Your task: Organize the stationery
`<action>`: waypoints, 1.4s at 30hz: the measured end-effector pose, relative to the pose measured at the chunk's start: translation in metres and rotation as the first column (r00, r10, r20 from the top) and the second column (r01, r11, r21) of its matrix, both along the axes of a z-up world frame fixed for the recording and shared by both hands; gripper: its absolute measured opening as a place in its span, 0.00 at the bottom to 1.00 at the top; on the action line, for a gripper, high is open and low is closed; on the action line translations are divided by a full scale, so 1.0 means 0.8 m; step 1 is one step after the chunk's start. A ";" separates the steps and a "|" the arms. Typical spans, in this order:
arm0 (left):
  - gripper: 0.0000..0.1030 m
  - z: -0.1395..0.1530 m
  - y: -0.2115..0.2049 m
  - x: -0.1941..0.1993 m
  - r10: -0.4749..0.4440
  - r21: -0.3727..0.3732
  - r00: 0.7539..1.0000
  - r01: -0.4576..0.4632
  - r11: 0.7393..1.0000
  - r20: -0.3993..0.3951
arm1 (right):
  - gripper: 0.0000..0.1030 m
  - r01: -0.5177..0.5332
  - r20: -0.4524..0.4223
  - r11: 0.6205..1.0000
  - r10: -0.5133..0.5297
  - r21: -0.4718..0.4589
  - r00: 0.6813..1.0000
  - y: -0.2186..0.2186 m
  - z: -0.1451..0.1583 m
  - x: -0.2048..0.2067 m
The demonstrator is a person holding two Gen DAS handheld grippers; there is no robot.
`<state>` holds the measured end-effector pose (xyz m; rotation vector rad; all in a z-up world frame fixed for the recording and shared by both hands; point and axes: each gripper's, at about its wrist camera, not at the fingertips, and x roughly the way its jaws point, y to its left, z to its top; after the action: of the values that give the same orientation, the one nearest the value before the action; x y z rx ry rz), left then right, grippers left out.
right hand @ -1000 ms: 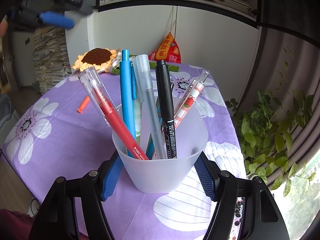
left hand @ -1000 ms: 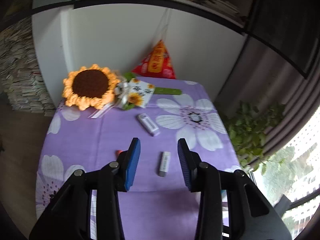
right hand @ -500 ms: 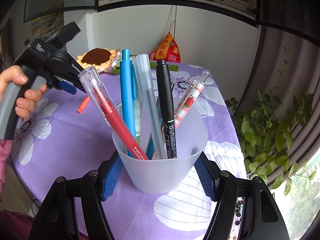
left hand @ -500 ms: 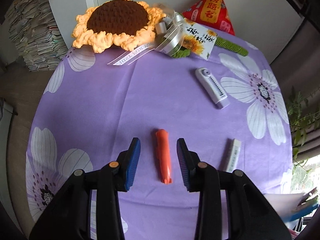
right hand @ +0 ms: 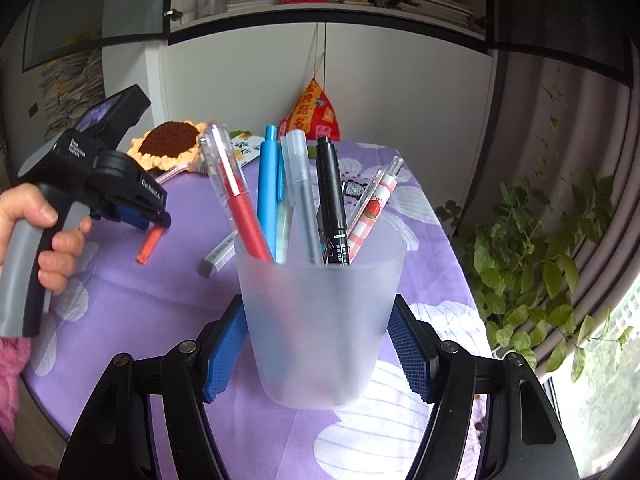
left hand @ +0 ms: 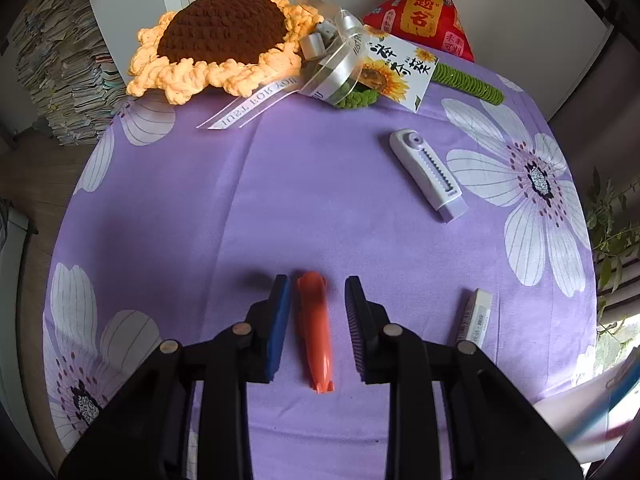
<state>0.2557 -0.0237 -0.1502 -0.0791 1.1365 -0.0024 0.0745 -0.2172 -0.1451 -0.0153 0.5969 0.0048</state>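
An orange marker (left hand: 314, 328) lies on the purple flowered tablecloth (left hand: 240, 200). My left gripper (left hand: 317, 282) points down over it with one finger on each side. Its jaws are closing, and a thin gap still shows between the pads and the marker. In the right wrist view the same left gripper (right hand: 156, 220) hangs over the marker (right hand: 150, 244), held by a hand (right hand: 32, 232). My right gripper (right hand: 318, 360) is shut on a frosted plastic cup (right hand: 320, 320) that holds several pens upright.
A white eraser (left hand: 476, 316) lies right of the marker, and a white cutter-like tool (left hand: 428, 174) lies further back. A crocheted sunflower (left hand: 220, 40) and a red pouch (left hand: 424, 12) sit at the far edge. A leafy plant (right hand: 540, 240) stands off the table's right side.
My left gripper dropped towards the table and came over the orange marker, and its jaws narrowed around it. My right gripper and the cup stayed put.
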 end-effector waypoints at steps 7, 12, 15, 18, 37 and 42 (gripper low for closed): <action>0.18 -0.008 -0.002 0.000 -0.015 -0.004 1.000 0.015 1.000 -0.019 | 0.68 -0.001 0.009 1.000 0.001 -0.009 1.000 0.004 0.000 0.001; 0.18 -0.007 0.001 0.000 -0.006 -0.009 1.000 0.006 1.000 -0.017 | 0.68 -0.032 -0.014 0.999 0.032 0.012 0.999 -0.005 -0.003 -0.011; 0.17 -0.008 0.003 0.000 -0.004 -0.006 1.000 0.004 1.000 -0.016 | 0.68 -0.050 -0.032 0.999 0.050 0.008 0.998 -0.007 -0.008 -0.021; 0.18 -0.009 0.002 0.000 -0.003 0.010 1.000 0.003 1.000 -0.011 | 0.68 -0.057 -0.033 0.998 0.057 0.016 0.998 -0.013 -0.010 -0.025; 0.18 -0.008 0.000 -0.001 -0.015 -0.003 1.000 0.015 1.000 -0.018 | 0.68 -0.004 -0.070 0.996 0.011 0.090 0.997 -0.022 0.007 -0.008; 0.17 -0.008 0.001 0.002 -0.014 -0.003 1.000 0.014 1.000 -0.014 | 0.68 -0.004 -0.040 0.997 0.007 0.077 0.999 -0.017 0.008 -0.005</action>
<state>0.2573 -0.0227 -0.1568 -0.0737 1.1514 -0.0159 0.0705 -0.2311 -0.1387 0.0582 0.6364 0.0337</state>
